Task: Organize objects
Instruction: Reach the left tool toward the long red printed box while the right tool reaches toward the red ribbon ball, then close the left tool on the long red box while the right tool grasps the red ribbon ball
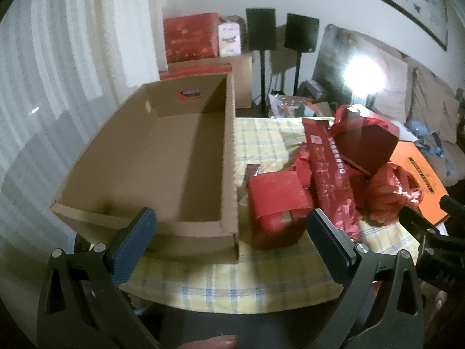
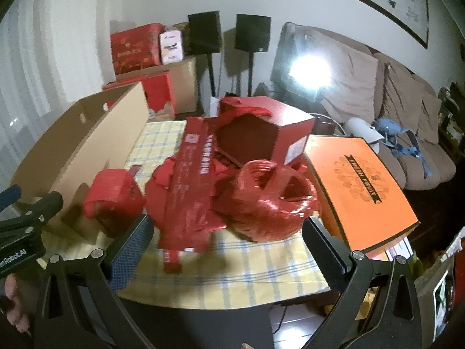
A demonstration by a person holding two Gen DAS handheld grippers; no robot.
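Observation:
An open, empty cardboard box (image 1: 162, 157) stands on the left of the checked tablecloth (image 1: 261, 276); it also shows in the right wrist view (image 2: 87, 145). Beside it lies a heap of red things: a small red box (image 1: 276, 203) (image 2: 113, 195), a long red carton (image 1: 328, 168) (image 2: 189, 183), a red hexagonal gift box (image 1: 366, 139) (image 2: 261, 133) and a red plastic bag (image 1: 392, 192) (image 2: 270, 203). My left gripper (image 1: 232, 232) is open and empty before the cardboard box and the small red box. My right gripper (image 2: 226, 235) is open and empty before the carton and the bag.
An orange fruit box (image 2: 363, 186) lies at the table's right edge. Behind the table are stacked red and brown boxes (image 2: 136, 46), two black speakers on stands (image 2: 203, 32), a bright lamp (image 2: 308, 69) and a beige sofa (image 2: 407, 110). Curtains hang at left.

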